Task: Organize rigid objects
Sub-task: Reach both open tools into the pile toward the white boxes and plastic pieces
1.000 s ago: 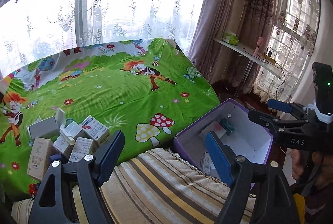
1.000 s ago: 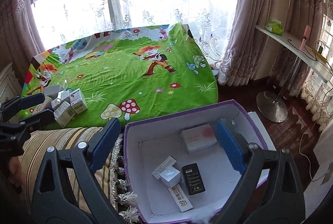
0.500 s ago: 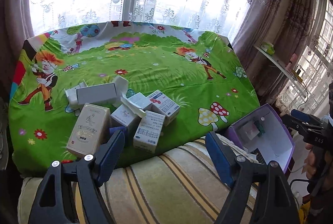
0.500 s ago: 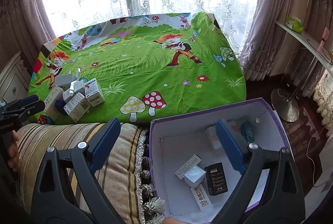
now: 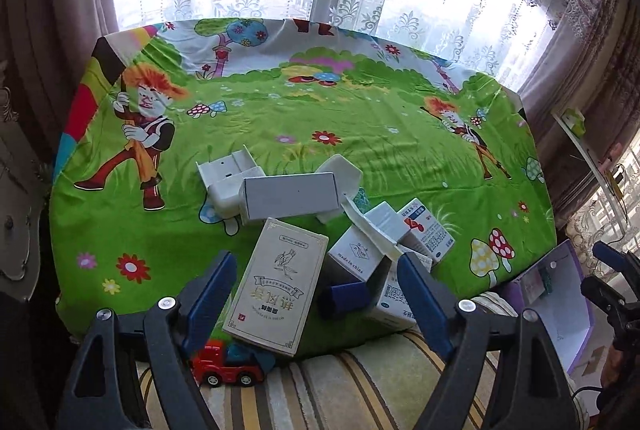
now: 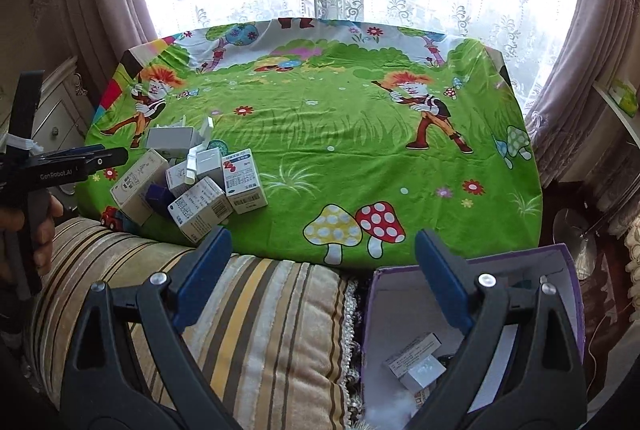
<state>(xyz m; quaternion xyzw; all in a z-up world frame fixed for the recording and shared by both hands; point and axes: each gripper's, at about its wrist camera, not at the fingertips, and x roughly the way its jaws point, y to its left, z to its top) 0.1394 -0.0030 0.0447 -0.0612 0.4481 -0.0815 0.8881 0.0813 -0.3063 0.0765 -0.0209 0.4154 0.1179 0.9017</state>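
While our left tongs (image 5: 316,294) open wider over the tall beige cardboard box (image 5: 276,282), holding nothing, that view alone shows the red toy truck (image 5: 226,368) clearly. Our right tongs (image 6: 322,280) gape empty; only there we see cartons inside the purple cardboard box (image 6: 576,294).

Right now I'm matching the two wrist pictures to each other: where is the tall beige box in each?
Left wrist: the tall beige box lies bottom centre, nearest the camera.
Right wrist: the same box sits at far left, on the pile's left edge.
Shared landmark: the red toy truck just below it.
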